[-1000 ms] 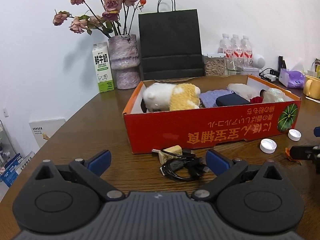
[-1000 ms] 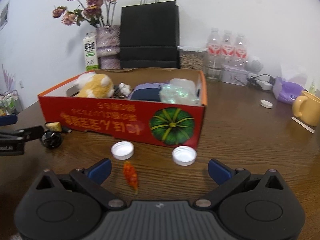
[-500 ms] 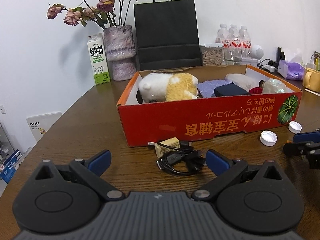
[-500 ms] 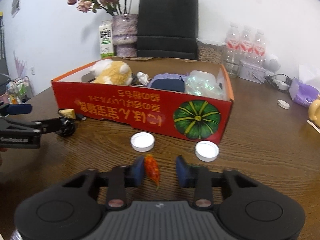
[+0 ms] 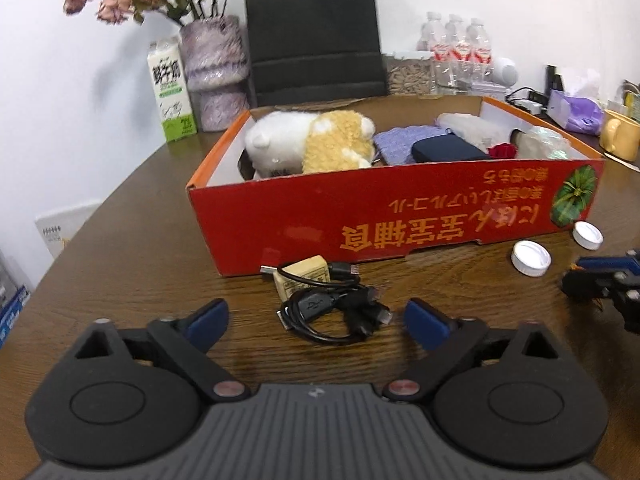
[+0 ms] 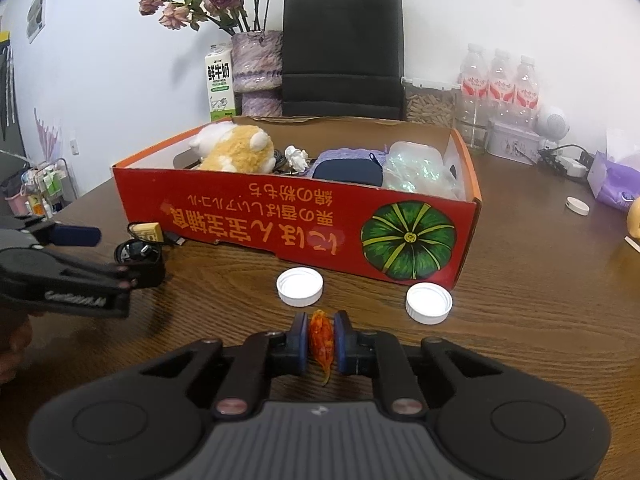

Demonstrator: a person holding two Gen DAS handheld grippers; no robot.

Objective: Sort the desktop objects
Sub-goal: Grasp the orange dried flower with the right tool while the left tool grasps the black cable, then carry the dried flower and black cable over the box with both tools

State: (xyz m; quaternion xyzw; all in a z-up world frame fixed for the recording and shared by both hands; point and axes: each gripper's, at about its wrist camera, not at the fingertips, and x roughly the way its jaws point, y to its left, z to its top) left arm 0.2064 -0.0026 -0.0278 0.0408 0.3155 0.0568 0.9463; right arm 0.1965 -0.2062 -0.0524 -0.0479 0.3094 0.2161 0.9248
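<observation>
Right gripper (image 6: 321, 340) pinches orange scrap (image 6: 321, 341) (on table).

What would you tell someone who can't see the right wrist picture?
The right gripper is shut on a small orange scrap on the wooden table. Ahead lie two white caps and a red box of things.

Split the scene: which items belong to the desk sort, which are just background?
In play: red cardboard box; orange crinkled scrap in right gripper; two white plastic caps; black coiled cable bundle before left gripper.

Background: black paper bag; milk carton; flower vase; water bottles.
</observation>
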